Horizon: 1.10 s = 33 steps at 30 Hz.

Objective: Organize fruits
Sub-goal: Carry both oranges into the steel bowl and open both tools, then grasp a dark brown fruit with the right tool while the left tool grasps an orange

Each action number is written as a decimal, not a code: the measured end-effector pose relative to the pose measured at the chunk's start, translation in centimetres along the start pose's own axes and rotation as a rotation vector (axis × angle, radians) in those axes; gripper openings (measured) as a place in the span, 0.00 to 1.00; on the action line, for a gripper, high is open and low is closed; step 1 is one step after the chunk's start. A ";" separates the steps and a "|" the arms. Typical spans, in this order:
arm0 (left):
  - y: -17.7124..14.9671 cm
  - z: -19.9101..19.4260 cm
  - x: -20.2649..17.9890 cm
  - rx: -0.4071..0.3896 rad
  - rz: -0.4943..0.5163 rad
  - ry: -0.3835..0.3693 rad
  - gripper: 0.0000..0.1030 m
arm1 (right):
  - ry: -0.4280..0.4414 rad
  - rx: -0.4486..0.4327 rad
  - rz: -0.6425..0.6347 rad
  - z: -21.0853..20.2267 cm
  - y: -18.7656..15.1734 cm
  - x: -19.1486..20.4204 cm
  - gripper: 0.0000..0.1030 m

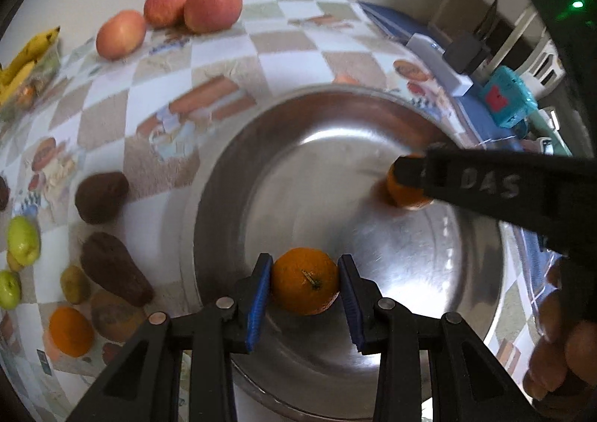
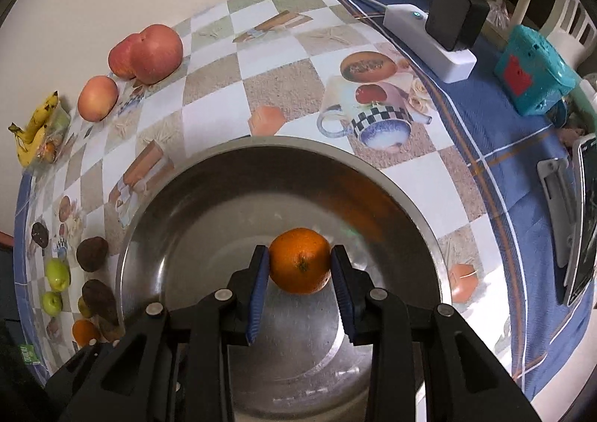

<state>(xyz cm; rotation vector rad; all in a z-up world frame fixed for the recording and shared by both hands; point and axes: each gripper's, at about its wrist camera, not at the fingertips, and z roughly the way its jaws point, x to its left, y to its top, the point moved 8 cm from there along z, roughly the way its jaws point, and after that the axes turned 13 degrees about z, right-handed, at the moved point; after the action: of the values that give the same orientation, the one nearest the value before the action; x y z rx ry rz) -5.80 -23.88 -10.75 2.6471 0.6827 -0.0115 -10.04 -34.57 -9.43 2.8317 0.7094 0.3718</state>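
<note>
A large steel bowl (image 1: 238, 168) stands on the checkered tablecloth; it also shows in the right wrist view (image 2: 179, 198). My left gripper (image 1: 304, 285) is shut on an orange (image 1: 305, 280) low inside the bowl. My right gripper (image 2: 299, 261) is shut on a second orange (image 2: 300, 259) inside the bowl; in the left wrist view that gripper (image 1: 408, 175) reaches in from the right with its orange (image 1: 405, 192) partly hidden behind a finger. Another orange (image 1: 71, 330) lies on the table left of the bowl.
Three red apples (image 1: 212, 6) and bananas (image 1: 26, 63) lie at the far left back. Brown fruits (image 1: 100, 196), green fruits (image 1: 23, 239) and small pears lie left of the bowl. A white power strip (image 2: 433, 43), teal box (image 2: 533, 75) and phone (image 2: 584, 216) sit to the right.
</note>
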 end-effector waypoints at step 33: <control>-1.8 -6.4 10.3 -0.089 -0.360 0.156 1.00 | 0.041 -0.104 -0.035 -3.2 0.6 2.6 0.89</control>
<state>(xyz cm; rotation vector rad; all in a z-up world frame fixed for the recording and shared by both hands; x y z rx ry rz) 1.86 -15.18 -6.63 2.4246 1.1750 0.1223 -8.47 -33.38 -5.76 2.7171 0.7252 0.4494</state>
